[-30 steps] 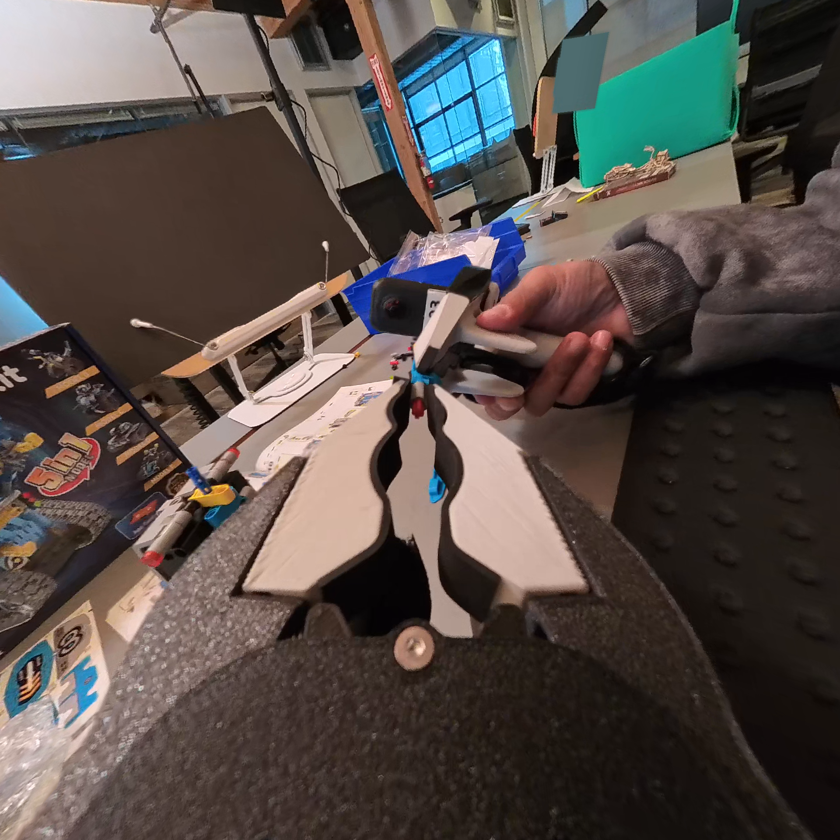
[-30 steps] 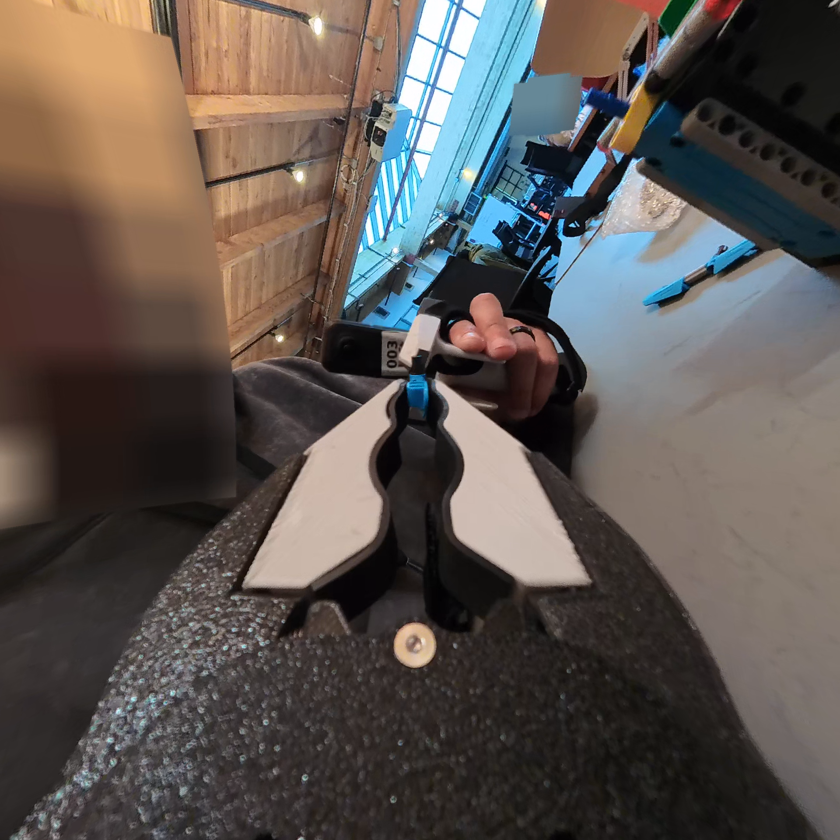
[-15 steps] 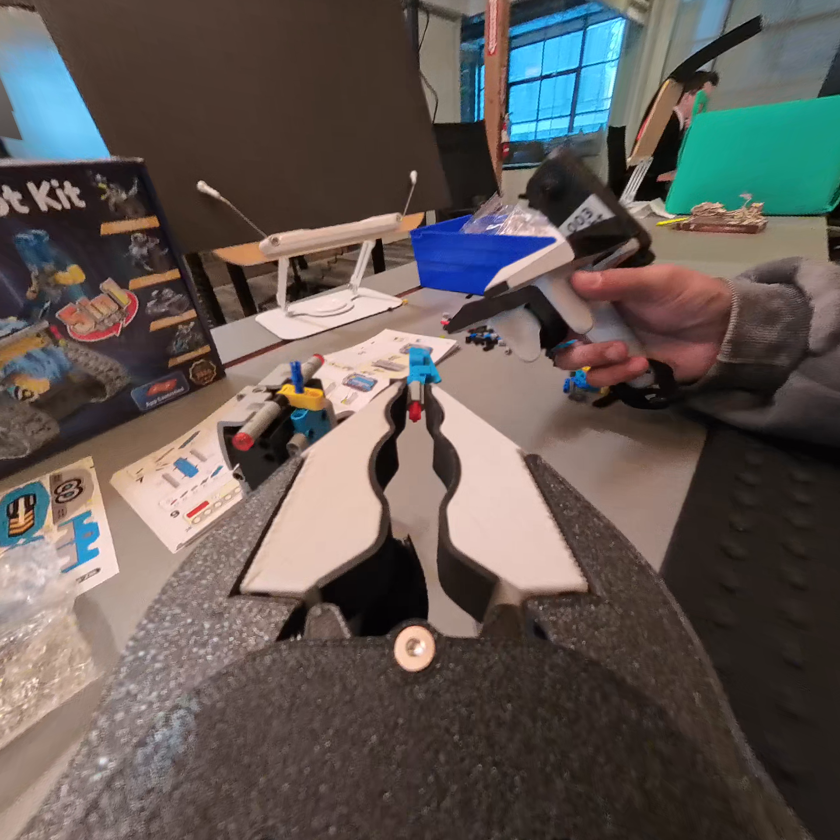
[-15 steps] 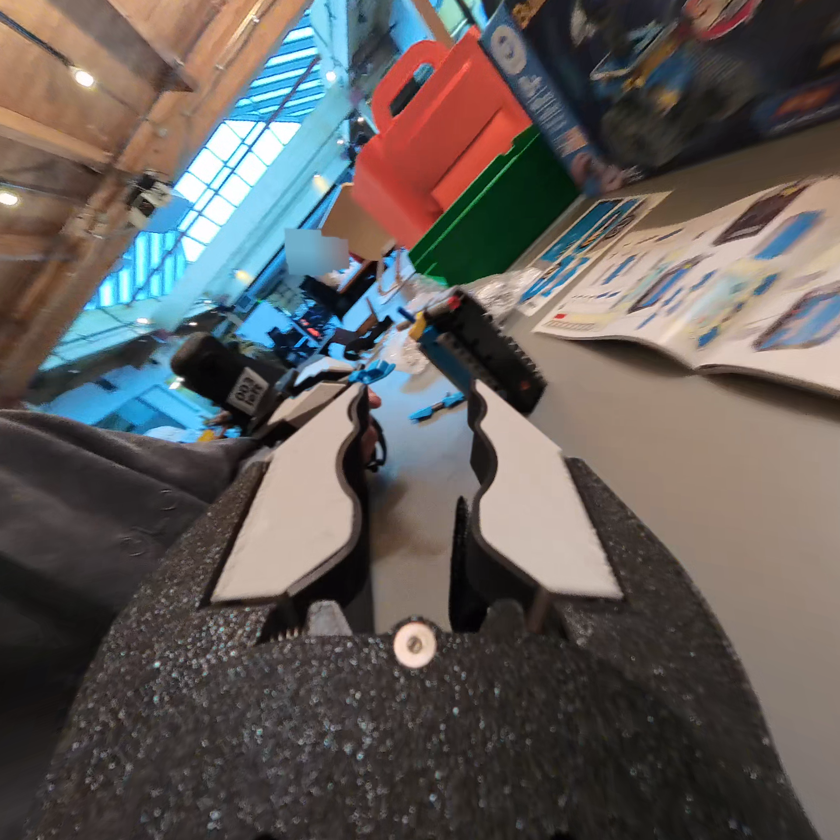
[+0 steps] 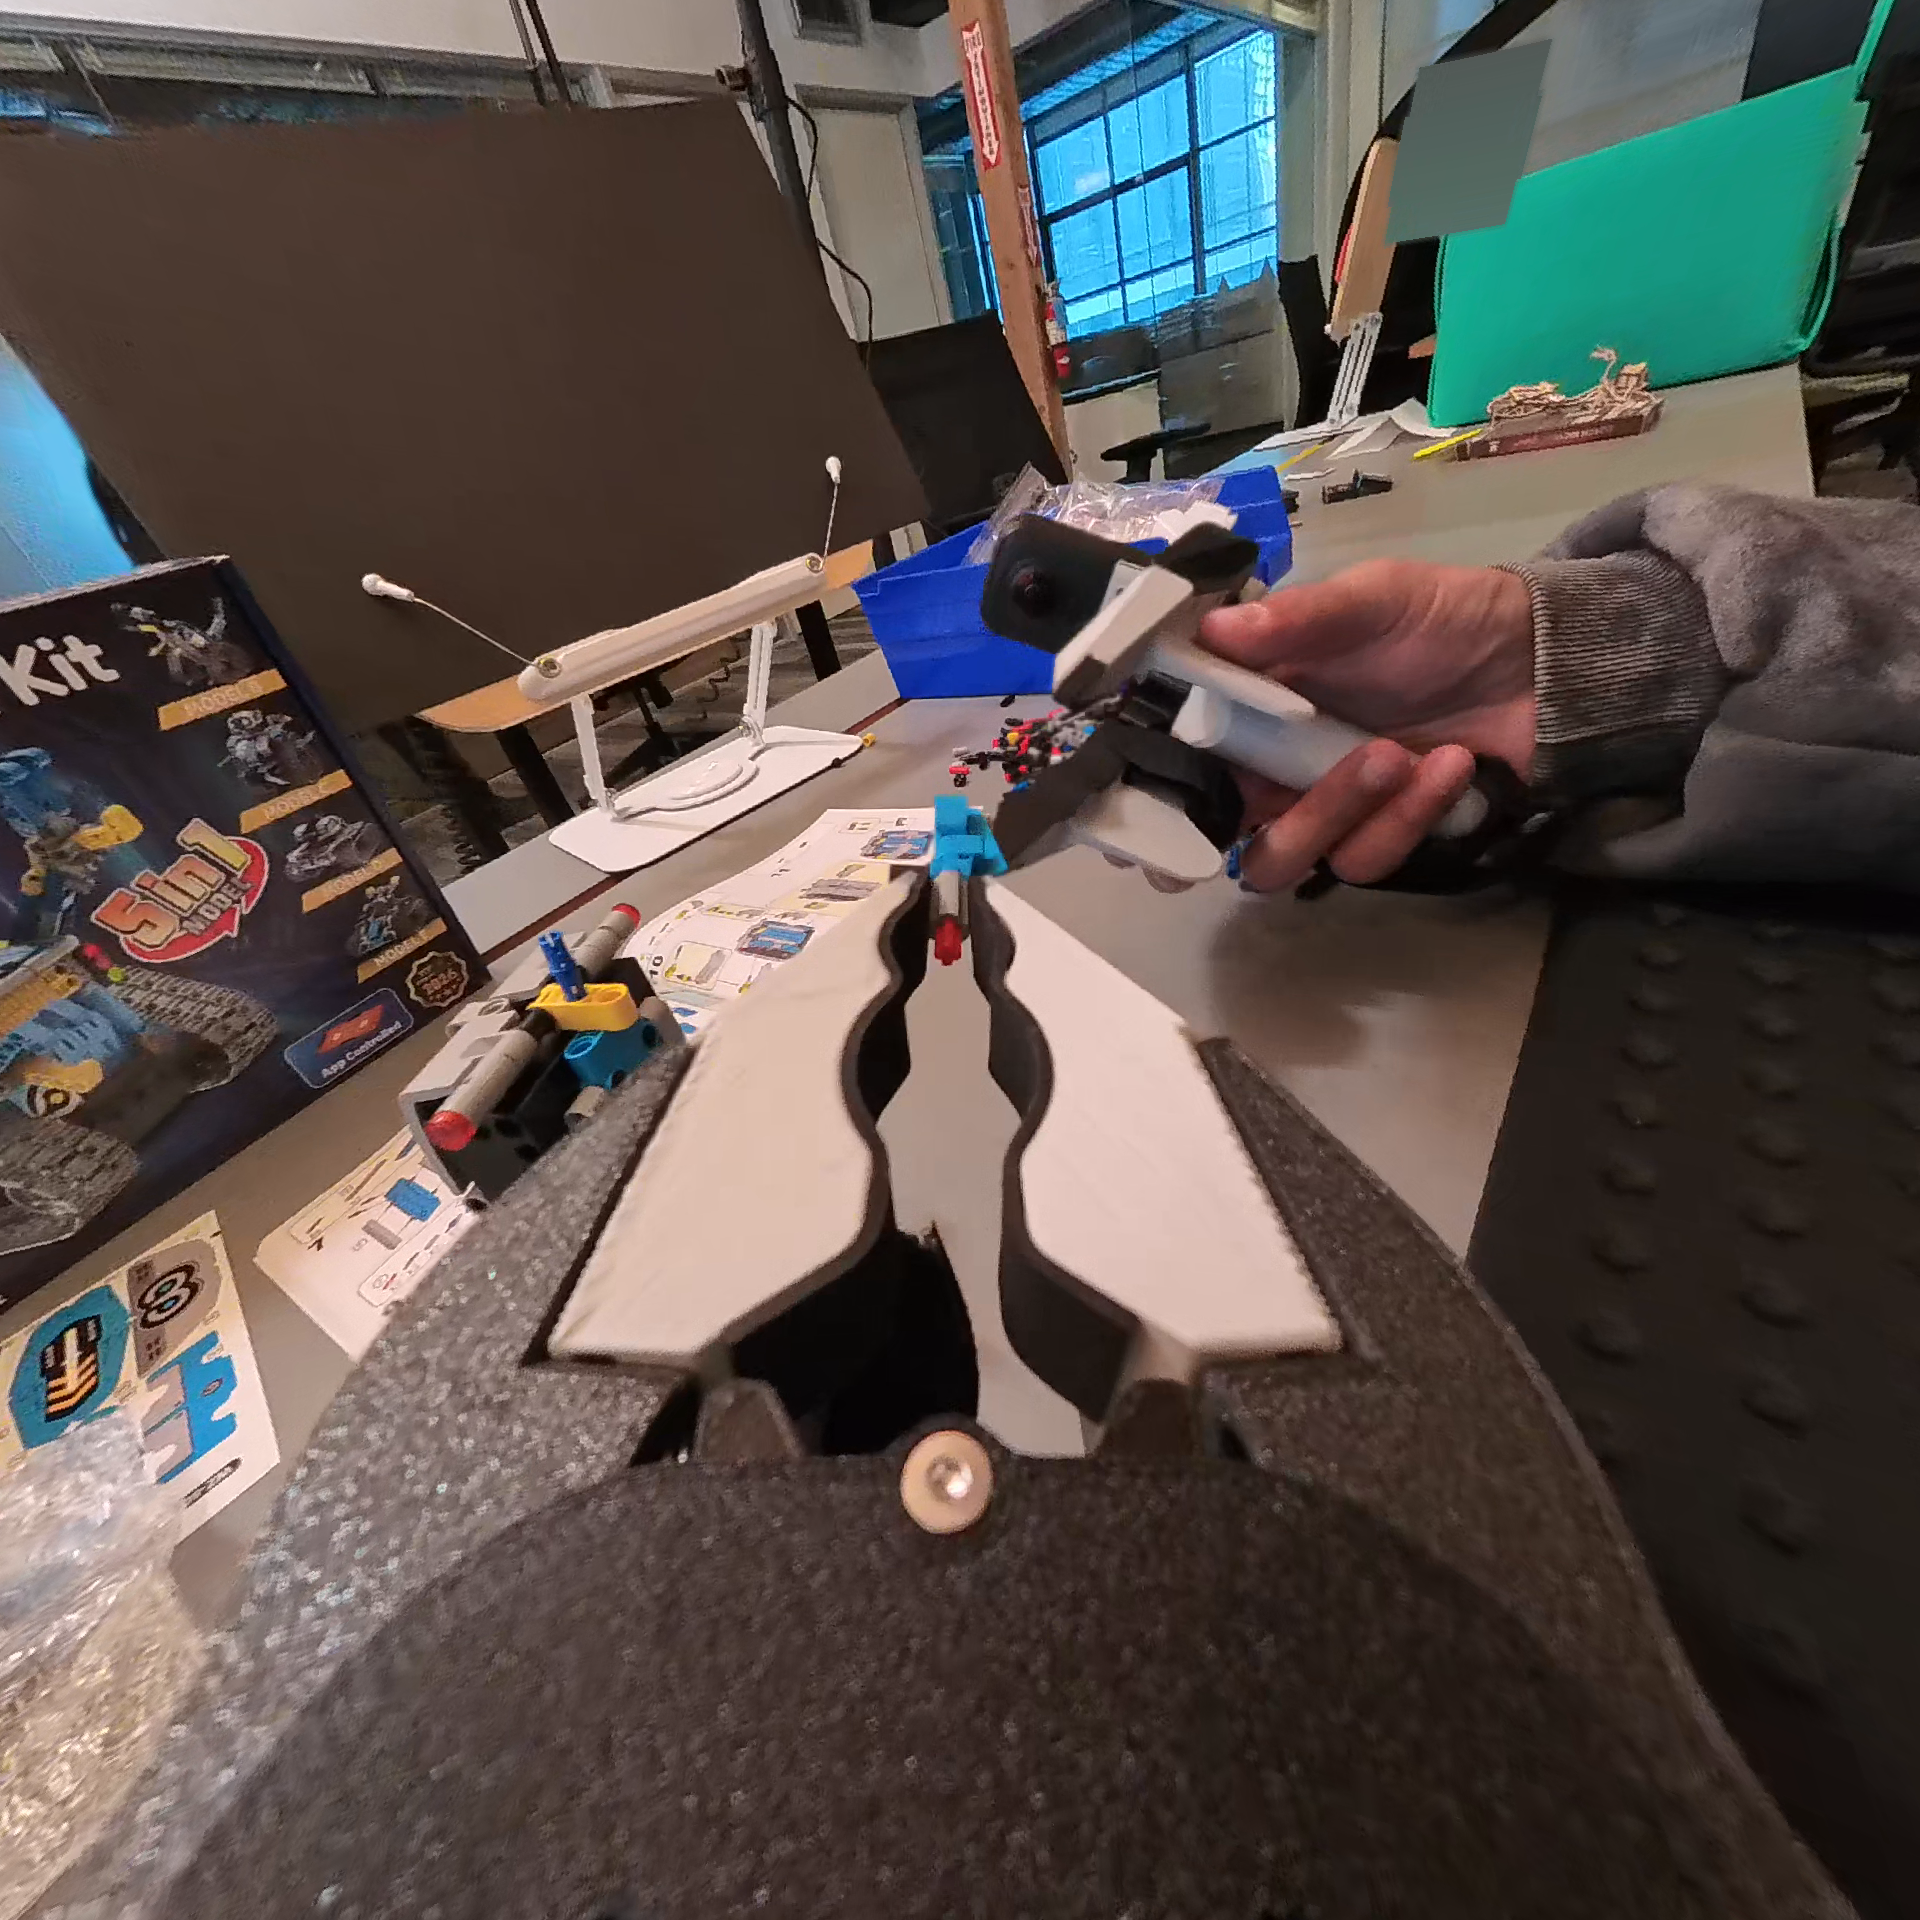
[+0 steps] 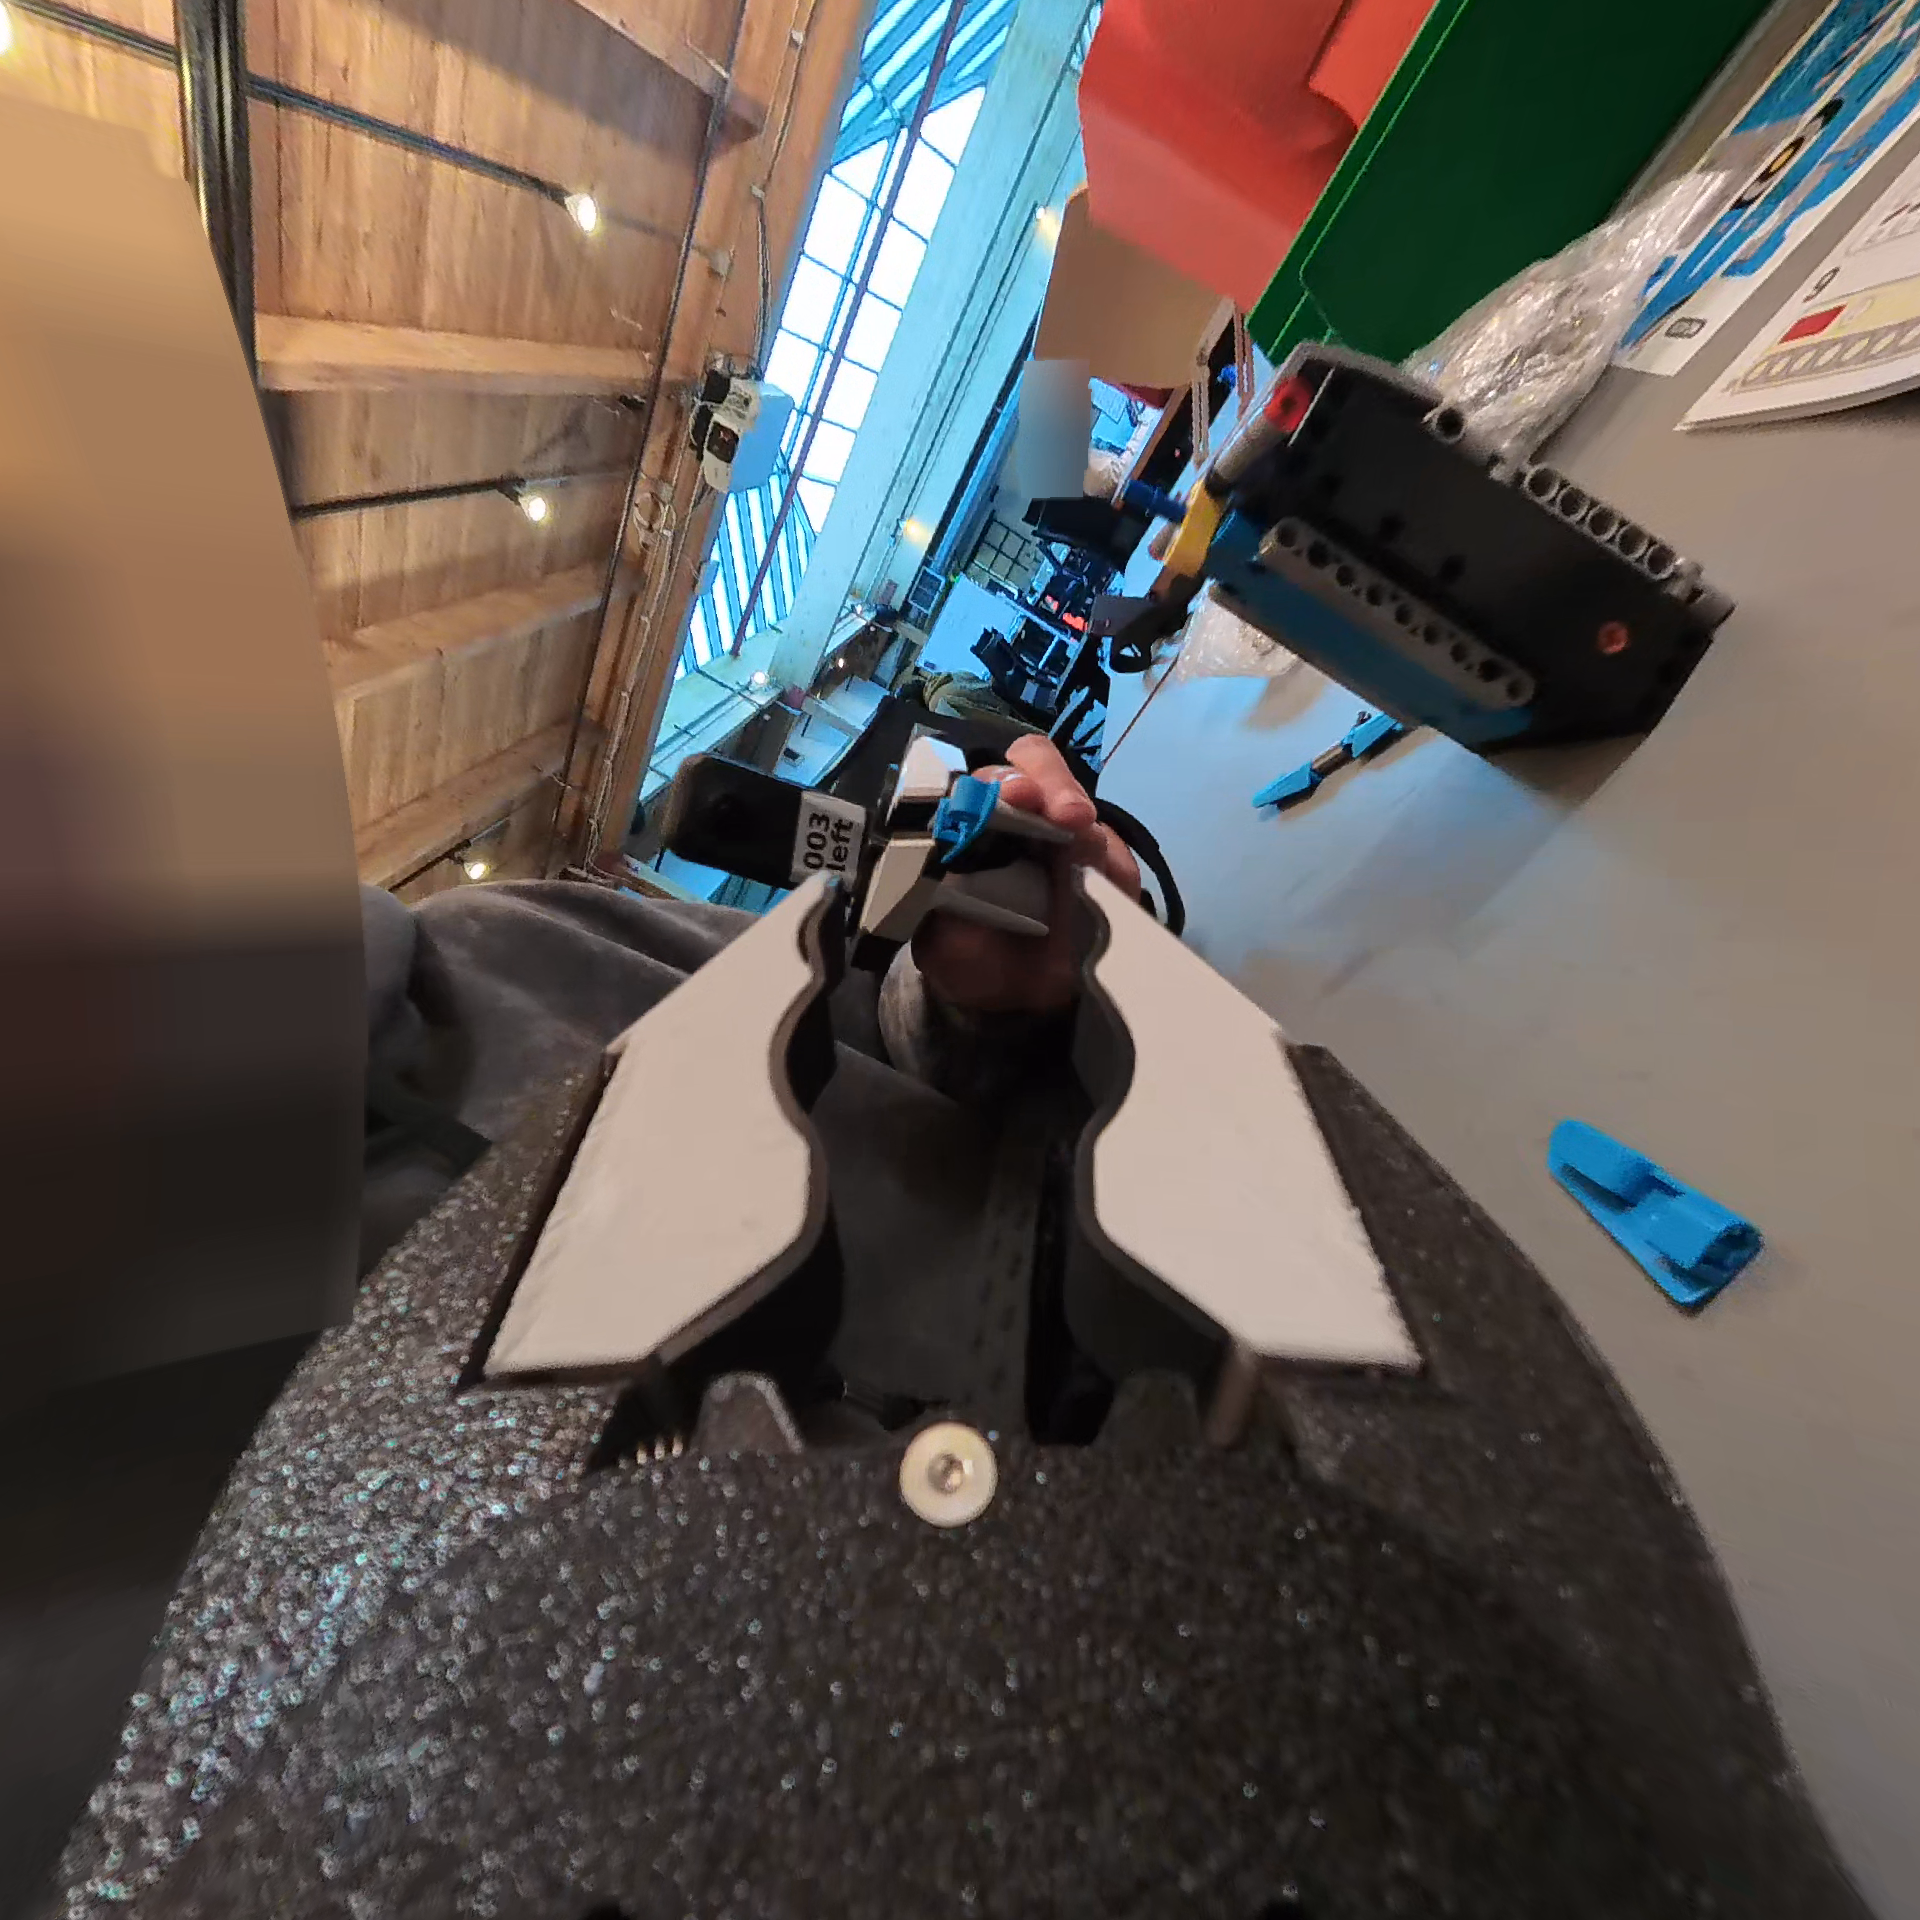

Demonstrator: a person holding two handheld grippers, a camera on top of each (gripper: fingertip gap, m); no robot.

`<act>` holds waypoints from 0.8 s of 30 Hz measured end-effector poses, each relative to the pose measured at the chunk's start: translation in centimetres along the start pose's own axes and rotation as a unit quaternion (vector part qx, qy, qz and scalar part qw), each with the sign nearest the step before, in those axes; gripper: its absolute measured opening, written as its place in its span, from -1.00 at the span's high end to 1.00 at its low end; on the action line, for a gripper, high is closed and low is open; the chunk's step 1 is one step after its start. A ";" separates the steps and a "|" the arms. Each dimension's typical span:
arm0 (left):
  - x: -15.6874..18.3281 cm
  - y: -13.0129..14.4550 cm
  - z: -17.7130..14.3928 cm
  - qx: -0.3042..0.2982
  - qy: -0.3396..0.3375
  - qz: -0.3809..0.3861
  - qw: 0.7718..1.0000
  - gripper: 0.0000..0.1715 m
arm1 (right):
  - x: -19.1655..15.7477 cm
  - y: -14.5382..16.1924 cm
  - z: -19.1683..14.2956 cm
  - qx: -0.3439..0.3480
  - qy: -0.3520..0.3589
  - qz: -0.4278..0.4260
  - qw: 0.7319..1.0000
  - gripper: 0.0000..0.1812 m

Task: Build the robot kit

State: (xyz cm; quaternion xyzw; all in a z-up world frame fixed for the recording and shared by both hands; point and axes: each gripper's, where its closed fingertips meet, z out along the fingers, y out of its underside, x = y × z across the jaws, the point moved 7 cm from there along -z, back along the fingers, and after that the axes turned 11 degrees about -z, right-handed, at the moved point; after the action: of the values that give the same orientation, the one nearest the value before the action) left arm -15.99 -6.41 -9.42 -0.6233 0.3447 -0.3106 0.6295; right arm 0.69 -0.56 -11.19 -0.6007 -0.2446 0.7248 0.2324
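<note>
Left claw (image 5: 948,902) clenched on blue-and-red pin (image 5: 954,871); right claw (image 6: 961,914) released (printed kit box (image 5: 187,894) nearby)

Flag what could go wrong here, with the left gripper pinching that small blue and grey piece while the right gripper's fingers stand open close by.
1. The left gripper pinches the small blue and grey piece only at its fingertips, above the table; a nudge could twist it loose.
2. The open right gripper hangs very near that piece and might knock it.
3. A dropped piece could be hard to find near the scattered small parts.
</note>
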 end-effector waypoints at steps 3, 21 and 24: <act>0.0 0.1 0.2 -0.002 0.003 -0.001 1.000 0.92 | 0.1 -0.4 -0.6 0.025 -0.009 0.013 1.000 0.60; 1.7 0.1 0.4 0.003 0.029 0.052 0.998 0.92 | -0.5 0.7 0.9 -0.016 -0.025 0.023 0.999 0.27; 1.7 0.2 0.6 0.001 0.033 0.043 0.999 0.92 | -0.3 0.9 1.0 -0.023 -0.027 0.027 0.999 0.29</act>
State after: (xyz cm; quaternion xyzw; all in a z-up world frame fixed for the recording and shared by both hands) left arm -14.52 -7.44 -9.68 -0.5970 0.3913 -0.3040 0.6309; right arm -0.31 -1.53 -11.34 -0.5922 -0.2507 0.7413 0.1919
